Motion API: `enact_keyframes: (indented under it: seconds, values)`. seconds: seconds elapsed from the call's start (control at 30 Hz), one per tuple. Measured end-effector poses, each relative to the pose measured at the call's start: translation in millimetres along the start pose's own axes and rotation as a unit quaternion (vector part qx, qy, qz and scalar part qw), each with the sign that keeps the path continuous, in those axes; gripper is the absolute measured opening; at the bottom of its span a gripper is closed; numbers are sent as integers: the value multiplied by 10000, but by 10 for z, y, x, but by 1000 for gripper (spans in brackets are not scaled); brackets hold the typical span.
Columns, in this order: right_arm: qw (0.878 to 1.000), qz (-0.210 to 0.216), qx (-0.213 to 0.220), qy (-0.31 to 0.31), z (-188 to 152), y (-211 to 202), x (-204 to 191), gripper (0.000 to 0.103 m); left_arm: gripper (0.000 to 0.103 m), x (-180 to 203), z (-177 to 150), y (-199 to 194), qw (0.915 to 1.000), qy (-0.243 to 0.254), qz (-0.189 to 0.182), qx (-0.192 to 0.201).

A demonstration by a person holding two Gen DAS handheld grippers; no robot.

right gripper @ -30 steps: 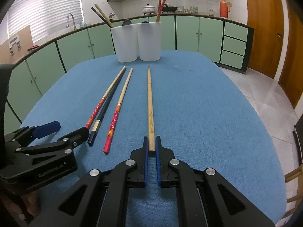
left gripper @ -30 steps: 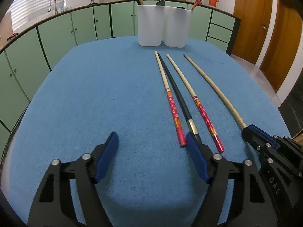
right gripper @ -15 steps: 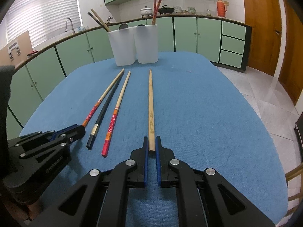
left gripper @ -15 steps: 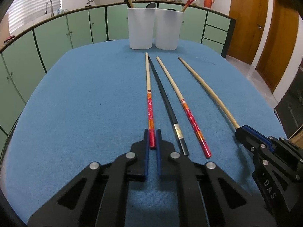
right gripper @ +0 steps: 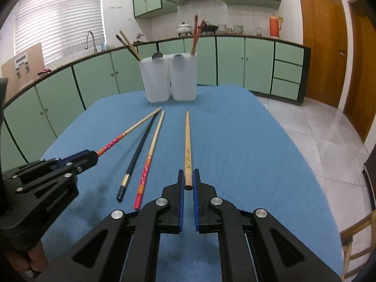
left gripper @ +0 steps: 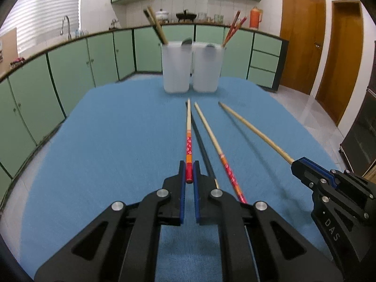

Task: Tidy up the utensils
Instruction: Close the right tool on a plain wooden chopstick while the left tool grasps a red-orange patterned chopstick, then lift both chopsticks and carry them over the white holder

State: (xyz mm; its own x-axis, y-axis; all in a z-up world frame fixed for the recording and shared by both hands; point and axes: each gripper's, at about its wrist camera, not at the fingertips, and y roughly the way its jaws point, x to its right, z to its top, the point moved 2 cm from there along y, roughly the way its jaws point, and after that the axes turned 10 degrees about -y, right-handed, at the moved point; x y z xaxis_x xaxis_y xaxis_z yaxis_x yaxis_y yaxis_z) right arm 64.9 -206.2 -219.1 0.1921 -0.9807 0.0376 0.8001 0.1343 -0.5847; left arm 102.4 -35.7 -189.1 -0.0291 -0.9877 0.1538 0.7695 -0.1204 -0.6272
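My left gripper (left gripper: 189, 172) is shut on the red end of a red-patterned chopstick (left gripper: 188, 138), lifted off the blue table (left gripper: 112, 145). My right gripper (right gripper: 188, 178) is shut on the thick end of a plain bamboo chopstick (right gripper: 187, 141), also raised. On the cloth lie a black chopstick (right gripper: 138, 152) and a second red-patterned chopstick (right gripper: 150, 155). Two white tubs (right gripper: 171, 80) stand at the far edge. The left tub holds a black and a bamboo chopstick (right gripper: 128, 44); the right one holds red chopsticks (right gripper: 196, 33). In the right wrist view, the left gripper (right gripper: 90, 157) shows at left with its chopstick.
Green kitchen cabinets (left gripper: 94, 61) curve around behind the table. A sink tap (left gripper: 67, 23) is at the far left, wooden doors (left gripper: 303, 40) at the right. Dark spoon heads (left gripper: 188, 41) peek over the tubs' rims. A wooden chair (right gripper: 354, 242) stands by the table's right side.
My left gripper went from wide open to shut on the red-patterned chopstick, then lifted it off the cloth. The right gripper kept its hold on the bamboo chopstick and tipped up slightly.
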Motion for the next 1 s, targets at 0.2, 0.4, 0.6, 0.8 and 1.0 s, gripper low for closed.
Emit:
enact_keyframes:
  seconds: [0.2,0.4,0.6,0.8,1.0]
  values:
    - [9996,-19,290,29,198,-153,75,7,5,4,206,-215,9993,-49,-63,377]
    - [9982,-60,598,-23,466,-295,118,7,5,35,458,-385,9971,-117,-163,728]
    - [9961,-96,873,-56,774,-386,203,7,5,72,747,-549,9935,-196,-301,1082]
    - [9944,-43,1058,-60,1072,-438,296,7,5,91,1002,-600,9911,-301,-446,1219]
    - [9939,112,1100,56,1334,-462,402,7,5,115,1233,-643,9895,-368,-621,1256]
